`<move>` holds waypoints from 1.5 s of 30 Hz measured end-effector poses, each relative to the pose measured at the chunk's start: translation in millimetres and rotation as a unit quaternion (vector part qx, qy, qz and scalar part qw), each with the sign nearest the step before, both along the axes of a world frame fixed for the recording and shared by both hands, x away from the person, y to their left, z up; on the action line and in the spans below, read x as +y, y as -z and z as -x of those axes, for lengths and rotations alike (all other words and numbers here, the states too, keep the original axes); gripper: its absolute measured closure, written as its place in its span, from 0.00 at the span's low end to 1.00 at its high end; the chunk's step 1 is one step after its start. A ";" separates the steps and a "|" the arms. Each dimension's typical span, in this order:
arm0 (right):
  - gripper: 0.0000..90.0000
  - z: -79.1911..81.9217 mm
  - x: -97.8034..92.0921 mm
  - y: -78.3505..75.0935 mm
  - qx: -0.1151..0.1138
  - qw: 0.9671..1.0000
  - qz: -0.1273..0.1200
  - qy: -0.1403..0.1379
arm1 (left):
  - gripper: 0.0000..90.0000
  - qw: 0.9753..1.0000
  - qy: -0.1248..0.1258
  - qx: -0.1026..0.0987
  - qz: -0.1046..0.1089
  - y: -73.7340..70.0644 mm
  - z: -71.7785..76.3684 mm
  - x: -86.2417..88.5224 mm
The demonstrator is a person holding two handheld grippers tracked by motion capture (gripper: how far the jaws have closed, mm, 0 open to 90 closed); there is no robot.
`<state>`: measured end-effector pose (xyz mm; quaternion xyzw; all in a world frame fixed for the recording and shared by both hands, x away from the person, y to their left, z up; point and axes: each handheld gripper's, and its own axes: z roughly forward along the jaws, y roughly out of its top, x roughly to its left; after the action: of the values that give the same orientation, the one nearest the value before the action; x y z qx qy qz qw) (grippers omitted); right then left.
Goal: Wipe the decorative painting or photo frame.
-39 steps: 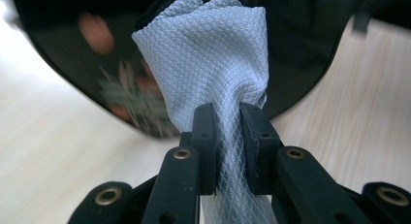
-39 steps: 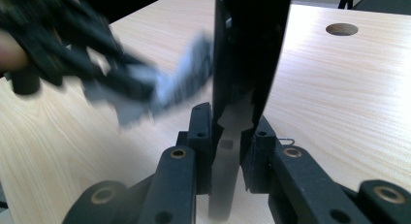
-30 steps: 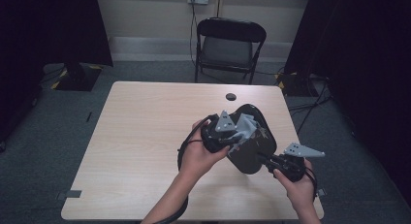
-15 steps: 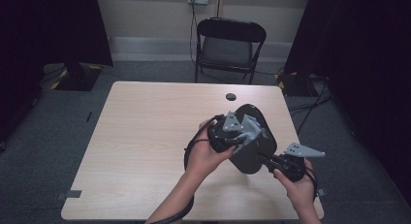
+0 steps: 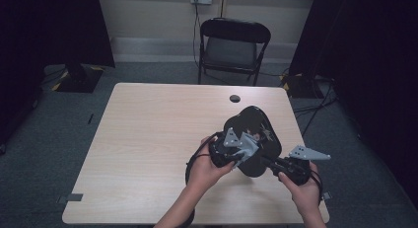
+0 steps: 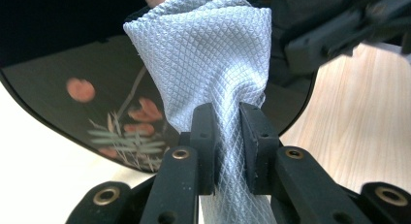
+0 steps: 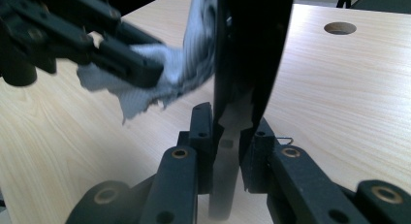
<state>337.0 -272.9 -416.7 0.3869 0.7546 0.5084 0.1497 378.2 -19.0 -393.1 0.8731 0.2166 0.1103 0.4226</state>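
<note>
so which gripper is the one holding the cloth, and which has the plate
The left gripper pinches the grey cloth and presses it on the black flower-painted plate. The right gripper clamps that plate's edge, holding it upright.

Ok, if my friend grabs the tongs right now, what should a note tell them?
Left tongs: shut on the grey cloth, pressed against the black tray with the painted flowers.
Right tongs: shut on the tray's edge, holding it tilted up above the table.
Done: cloth and tray are both gripped, cloth on the painted face.
Left: probably finish wiping, then lay the tray down. How much is already wiped can't be judged.
</note>
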 end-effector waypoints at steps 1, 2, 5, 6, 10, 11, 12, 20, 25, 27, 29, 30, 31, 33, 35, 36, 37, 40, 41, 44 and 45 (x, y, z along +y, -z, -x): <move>0.87 0.0 0.0 0.0 0.000 1.000 0.000 0.000 | 0.86 1.000 -0.001 0.002 -0.001 3.8 0.4 0.0; 0.87 0.1 0.1 0.1 -0.001 1.000 0.000 0.001 | 0.86 1.000 0.001 0.004 -0.007 7.2 0.4 0.3; 0.87 0.0 0.1 -0.1 0.000 1.000 0.000 0.000 | 0.86 1.000 -0.001 0.011 -0.018 17.7 0.8 0.8; 0.87 0.0 0.1 -0.1 0.000 1.000 0.000 0.000 | 0.86 1.000 -0.002 0.013 -0.020 21.1 0.9 1.1; 0.87 0.1 0.3 -0.2 -0.001 1.000 0.001 0.000 | 0.86 0.999 -0.001 0.024 -0.032 34.1 2.8 1.1; 0.87 0.0 0.3 -0.2 -0.001 1.000 0.001 0.000 | 0.86 0.999 0.000 0.027 -0.032 37.4 3.2 1.0; 0.87 0.0 0.3 -0.2 -0.001 1.000 0.001 0.000 | 0.86 0.999 0.001 0.030 -0.036 40.2 3.6 1.2; 0.87 0.2 0.4 -0.2 -0.001 1.000 0.001 0.001 | 0.86 0.998 0.000 0.051 -0.047 62.1 5.3 1.7; 0.87 0.1 0.4 -0.3 0.000 1.000 0.001 0.001 | 0.86 0.996 0.002 0.057 -0.062 69.1 6.9 1.2; 0.87 0.0 0.6 -0.4 -0.001 1.000 0.002 0.001 | 0.86 0.996 0.002 0.058 -0.068 71.2 7.2 1.4; 0.87 0.1 0.6 -0.3 -0.001 1.000 0.002 0.001 | 0.86 0.996 0.002 0.057 -0.074 72.4 7.6 1.7; 0.87 0.1 0.5 -0.2 0.000 1.000 0.000 0.001 | 0.86 0.996 0.002 0.058 -0.073 73.1 7.7 1.9; 0.87 0.1 0.5 -0.2 0.000 1.000 0.000 0.001 | 0.86 0.996 0.002 0.059 -0.074 73.4 8.2 1.8; 0.87 0.1 0.6 -0.4 0.000 1.000 0.000 0.001 | 0.86 0.995 0.004 0.059 -0.079 74.1 8.1 2.4; 0.87 0.1 0.6 -0.3 0.000 1.000 0.000 0.001 | 0.86 0.995 0.002 0.060 -0.077 74.8 8.7 2.9; 0.87 0.1 0.6 -0.3 0.000 1.000 0.000 0.001 | 0.86 0.995 0.000 0.058 -0.075 75.6 9.0 3.0; 0.87 0.1 0.7 -0.5 0.000 1.000 0.001 0.002 | 0.86 0.996 0.001 0.060 -0.073 76.8 9.4 2.6; 0.87 0.0 0.5 -0.4 -0.001 1.000 0.002 0.001 | 0.86 0.995 0.002 0.059 -0.076 80.0 10.5 2.0; 0.87 0.0 0.5 -0.2 0.000 1.000 0.000 0.001 | 0.86 0.995 0.000 0.062 -0.073 80.8 11.2 1.7; 0.87 0.0 0.4 -0.2 0.000 1.000 0.000 0.001 | 0.86 0.995 0.001 0.062 -0.072 80.0 11.1 3.1; 0.87 0.0 0.5 0.0 -0.001 1.000 0.000 0.001 | 0.86 0.996 -0.002 0.065 -0.067 78.7 11.3 3.6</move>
<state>336.9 -272.4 -416.6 0.3873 0.7540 0.5089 0.1505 366.9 -15.4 -471.8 0.9044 0.2379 0.0683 0.3476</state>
